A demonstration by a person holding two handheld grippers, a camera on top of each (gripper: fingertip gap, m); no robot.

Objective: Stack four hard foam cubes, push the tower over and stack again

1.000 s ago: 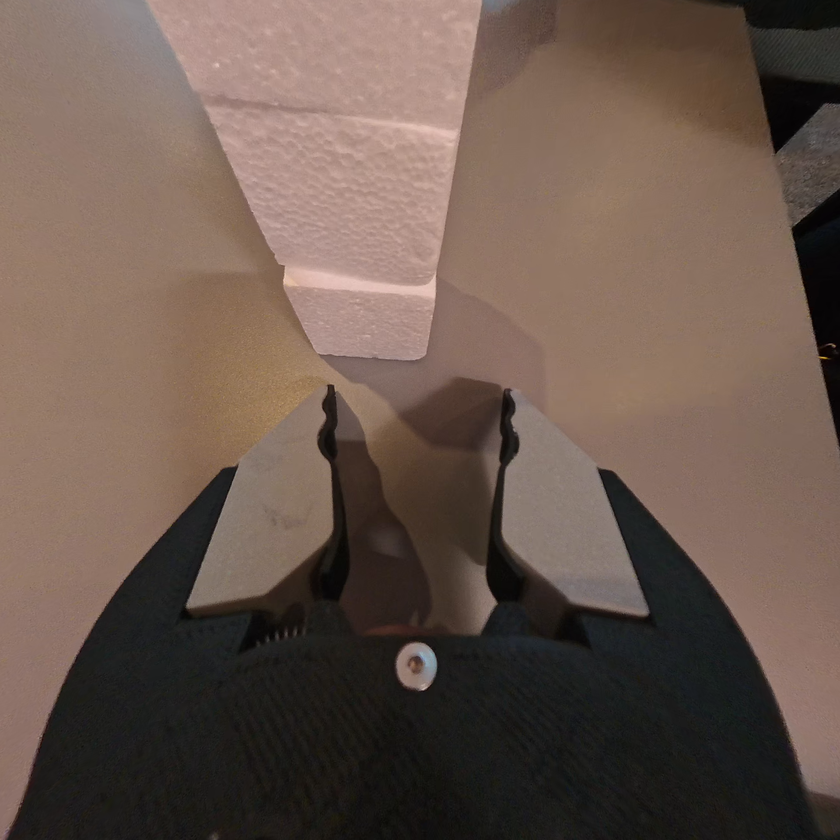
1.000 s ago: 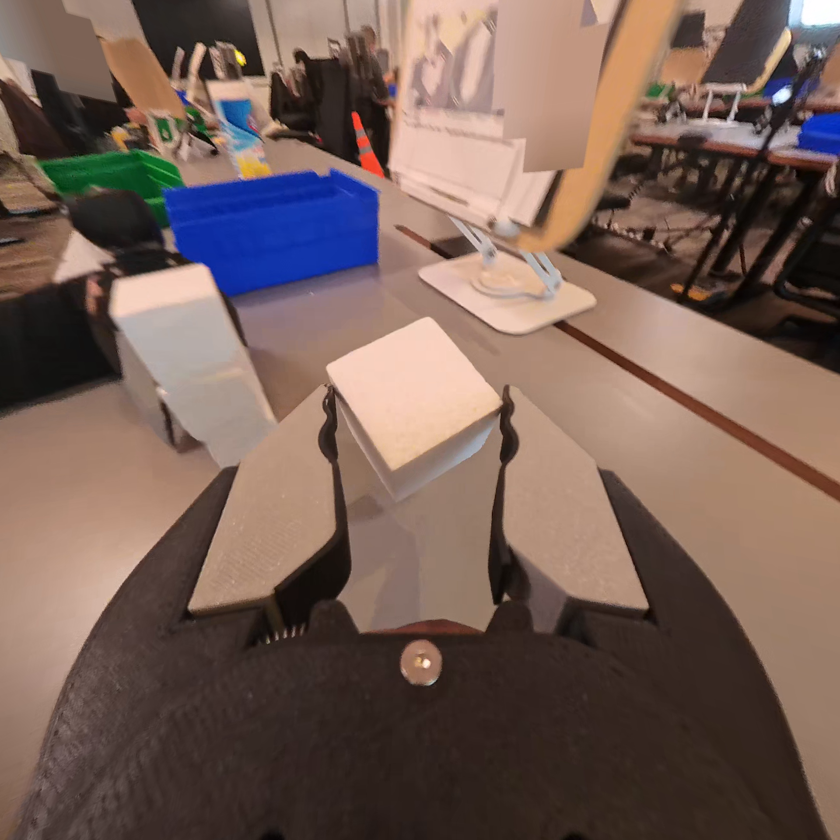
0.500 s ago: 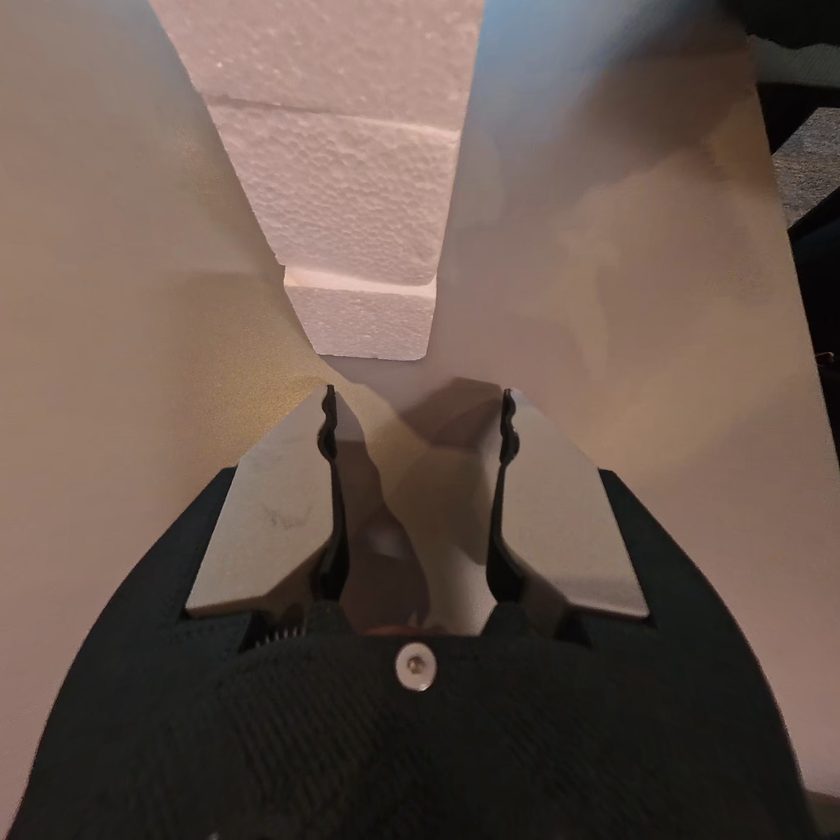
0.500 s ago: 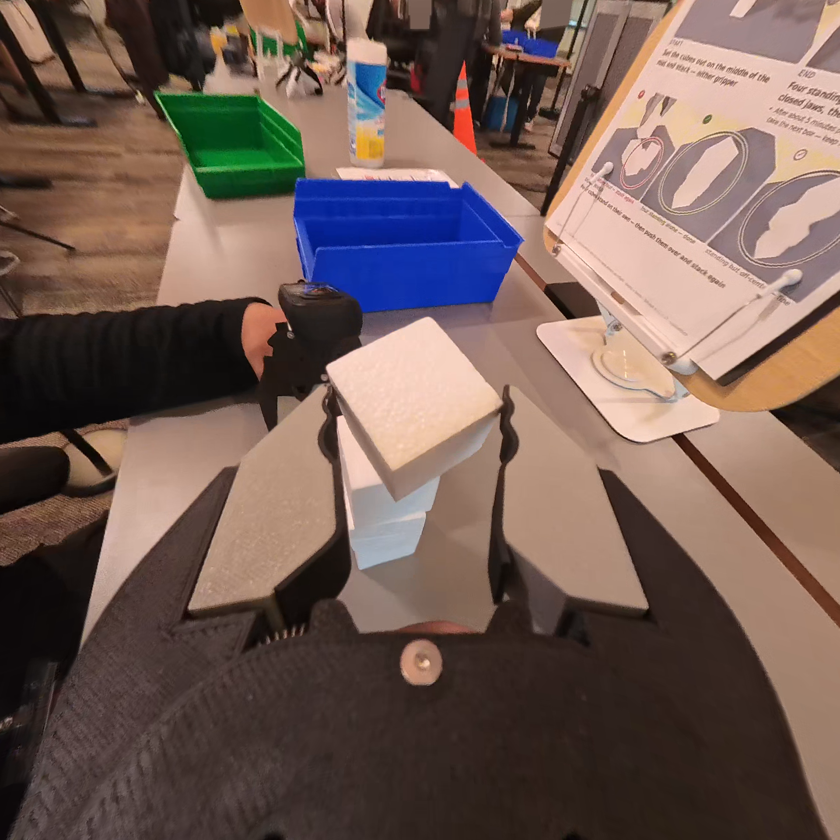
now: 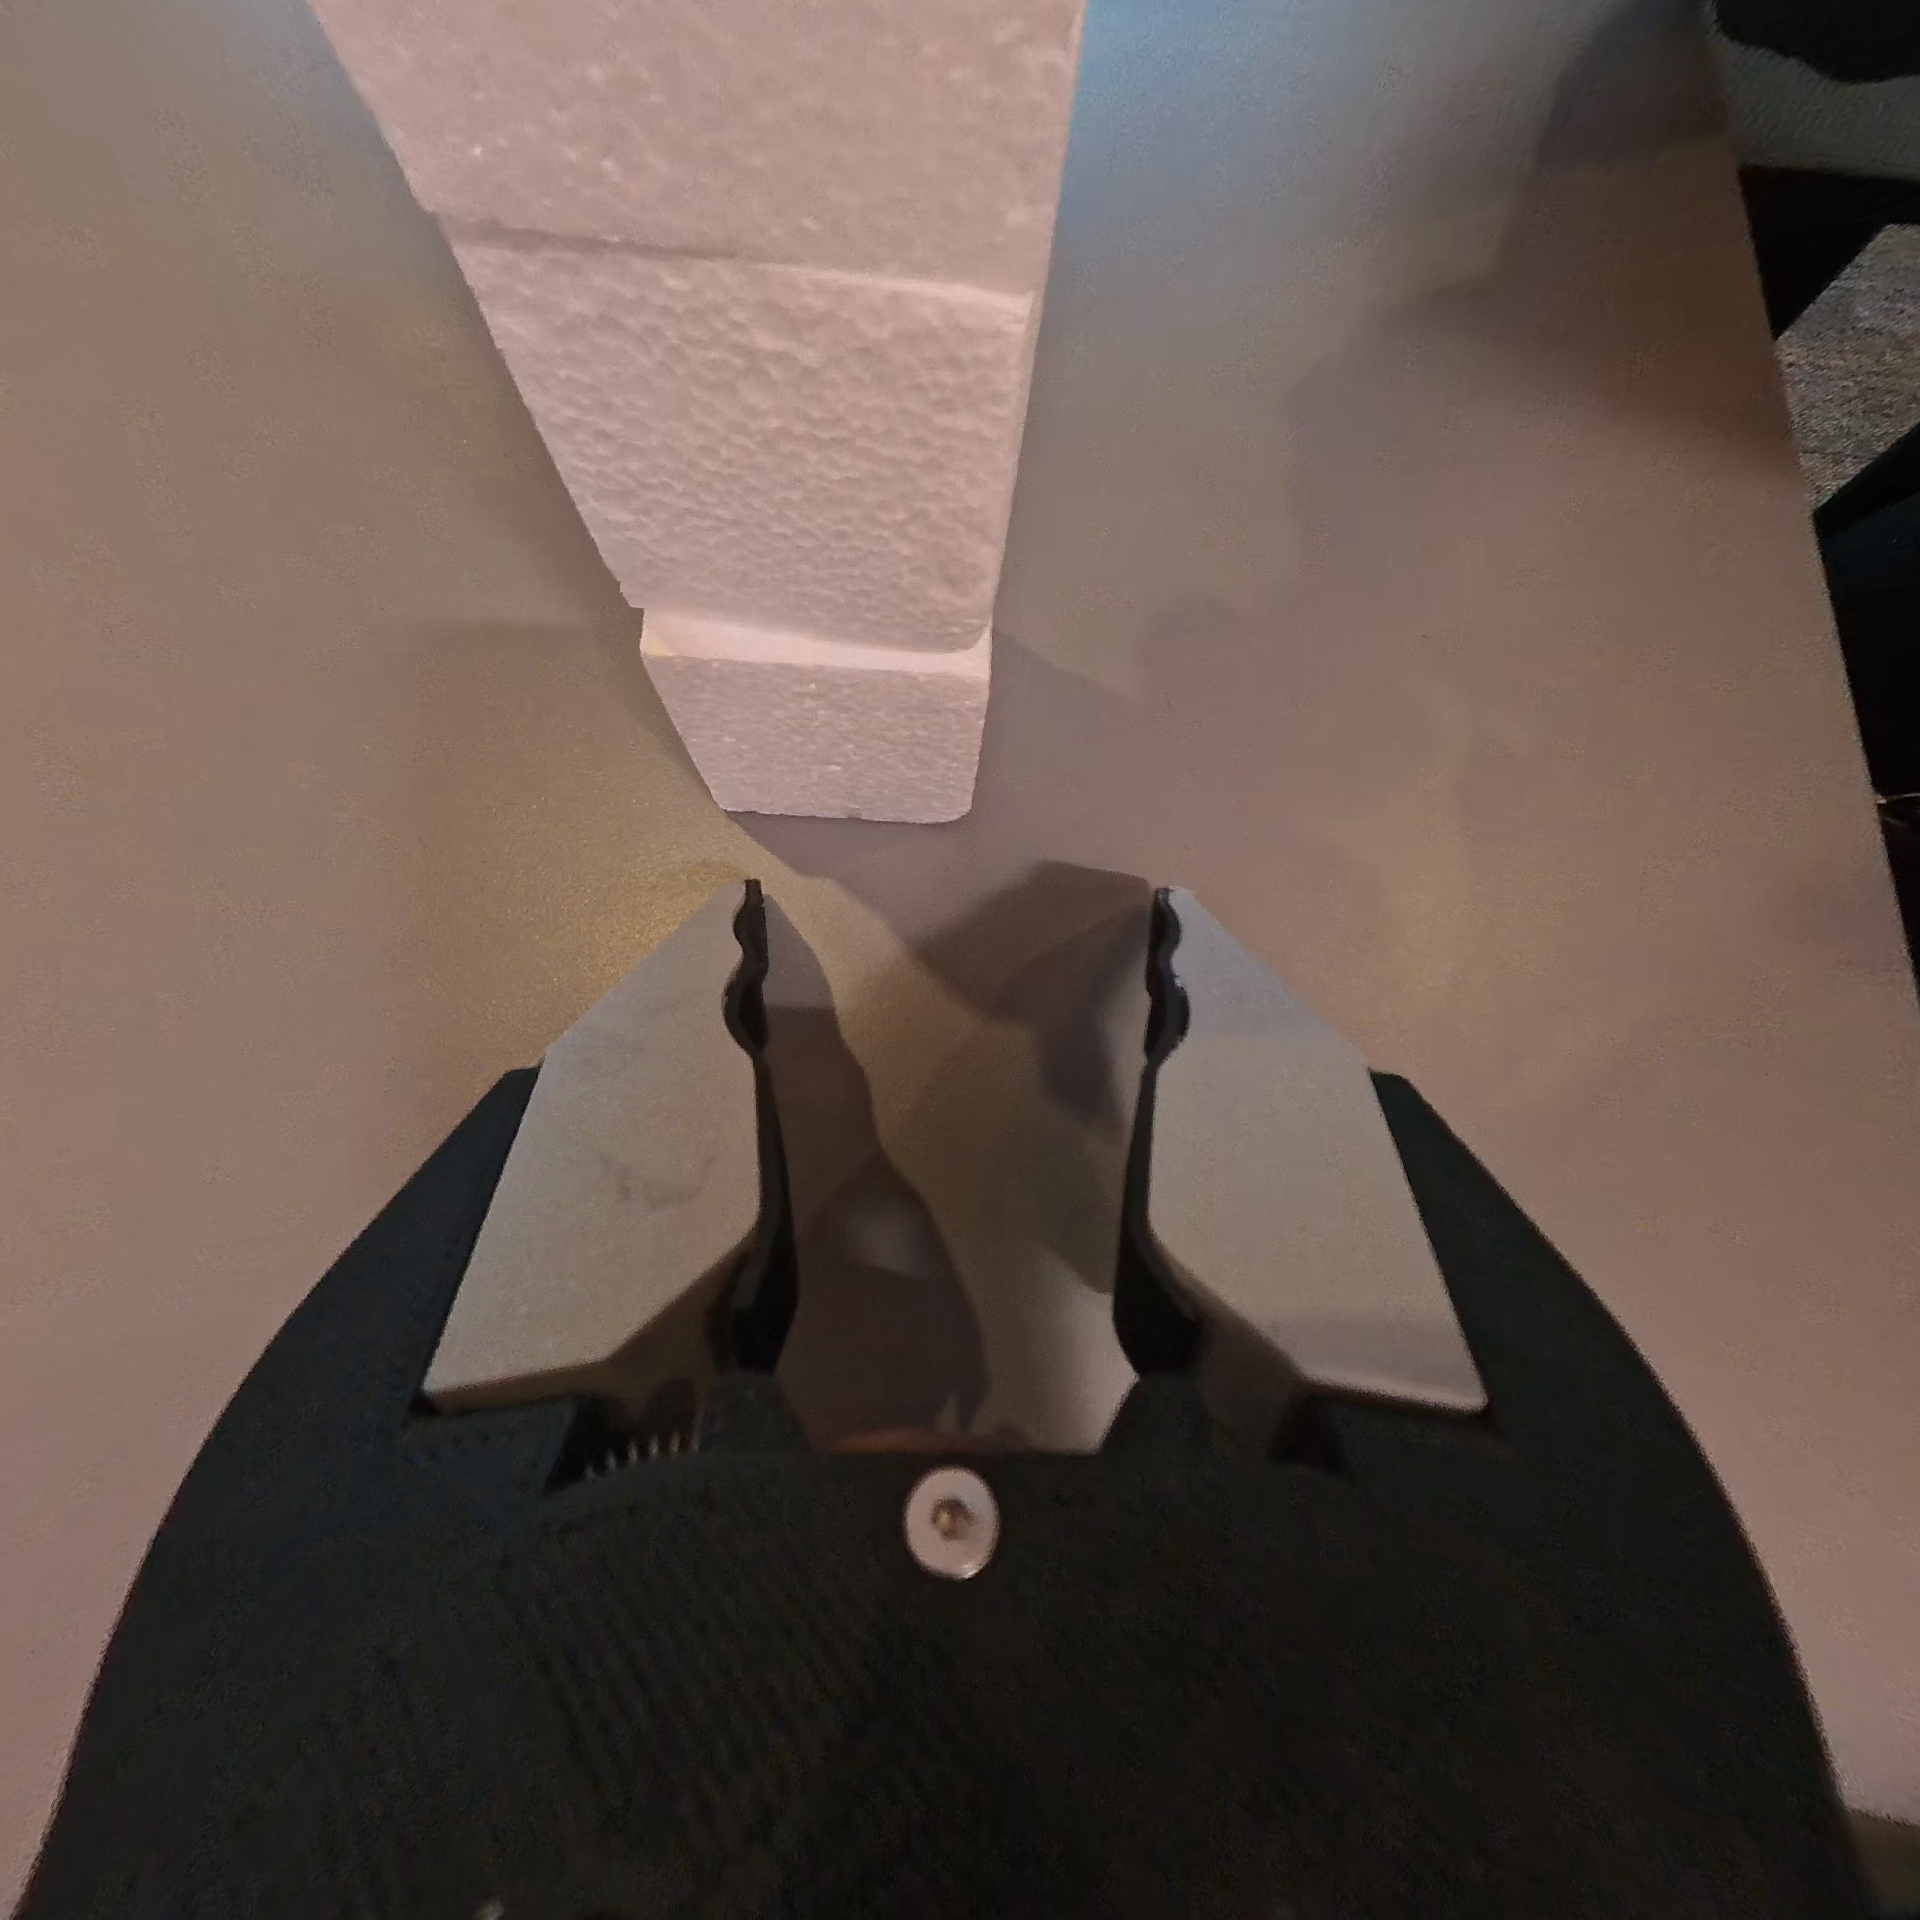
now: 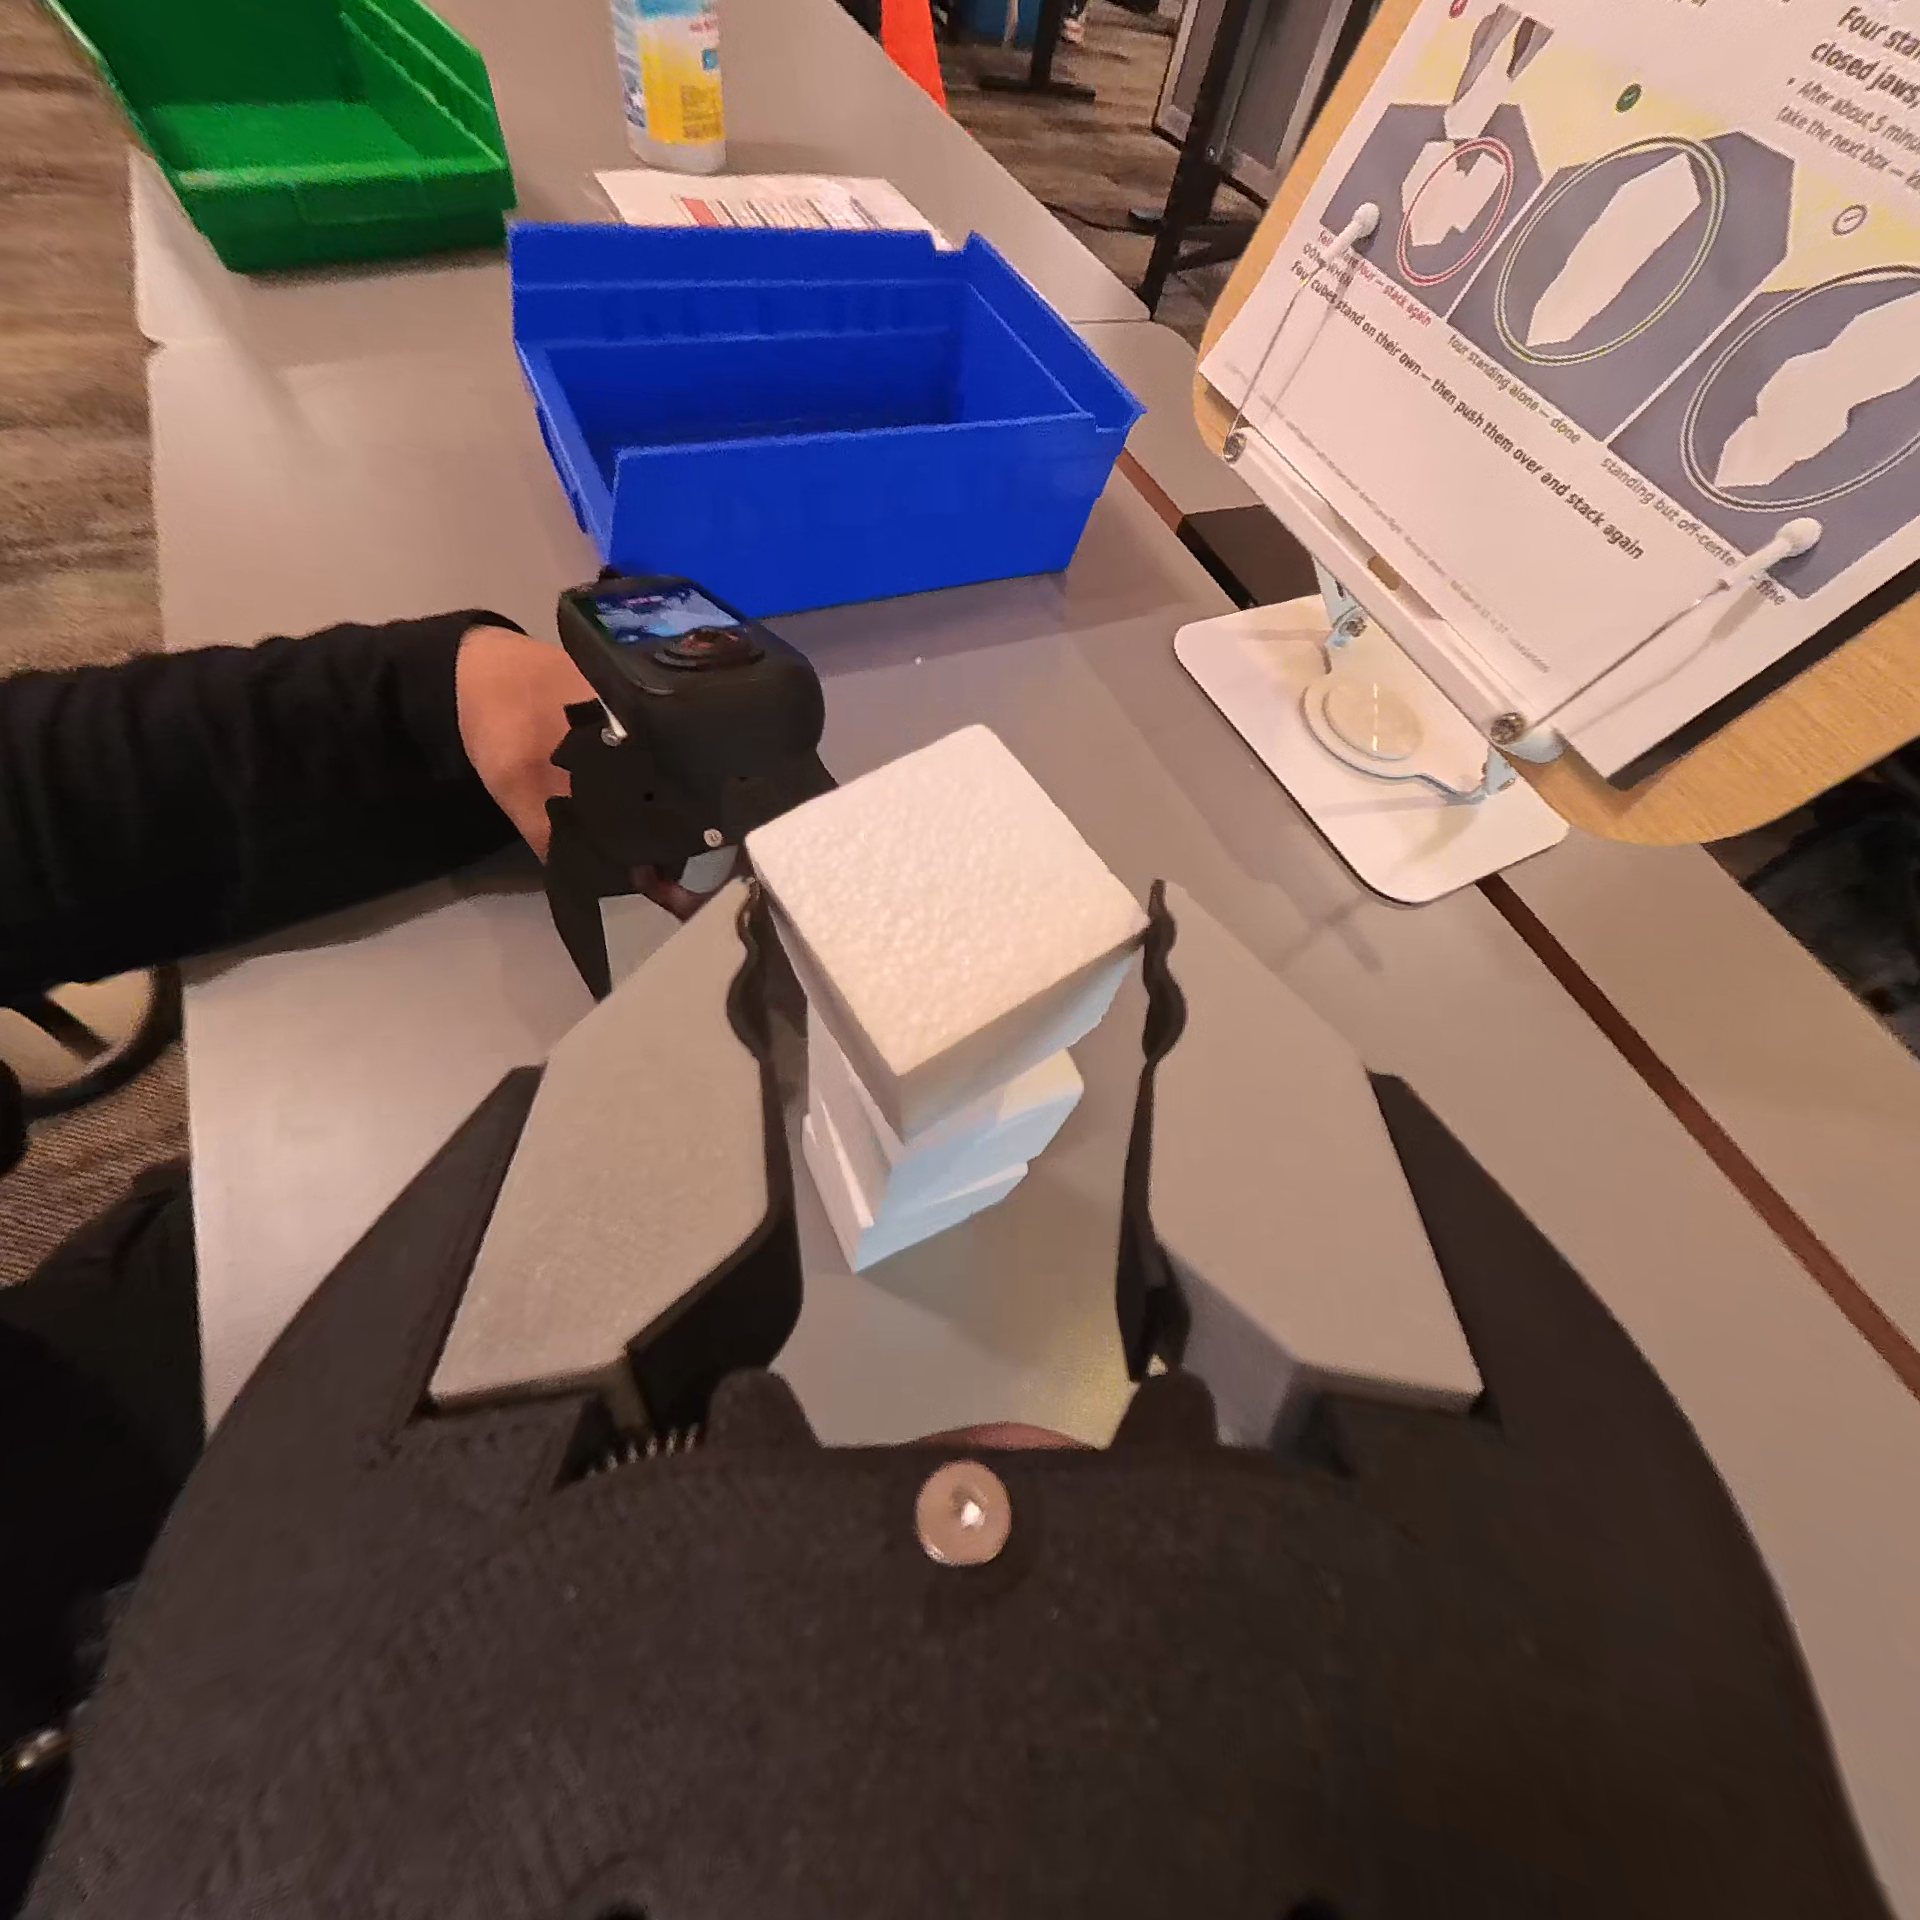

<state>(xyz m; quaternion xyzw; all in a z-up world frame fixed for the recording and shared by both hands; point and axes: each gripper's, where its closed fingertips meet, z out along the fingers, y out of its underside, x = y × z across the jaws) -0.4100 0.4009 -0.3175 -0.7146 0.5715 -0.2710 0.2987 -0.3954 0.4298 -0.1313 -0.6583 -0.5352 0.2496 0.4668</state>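
A stack of white foam cubes (image 5: 769,436) stands on the grey table (image 5: 1455,727), with three cubes showing in the left wrist view. My left gripper (image 5: 956,904) is open and empty, low on the table just short of the bottom cube. My right gripper (image 6: 951,914) is shut on a fourth white foam cube (image 6: 935,894) and holds it right over the stack (image 6: 935,1164), turned a little against the cubes below. I cannot tell whether it touches the stack. The left gripper's body (image 6: 675,758) and the hand holding it show behind the stack.
A blue bin (image 6: 821,499) and a green bin (image 6: 301,135) stand farther back on the table, with a bottle (image 6: 670,83) and papers beyond. An instruction sheet on a white stand (image 6: 1351,748) is at the right. The table's edge (image 5: 1787,436) runs along the right. Across from one pair of fingers to the other is roughly 20 cm.
My right gripper has swung round with the foam cube and brought it over the stack, then in closer. My left gripper and the stack have stayed still.
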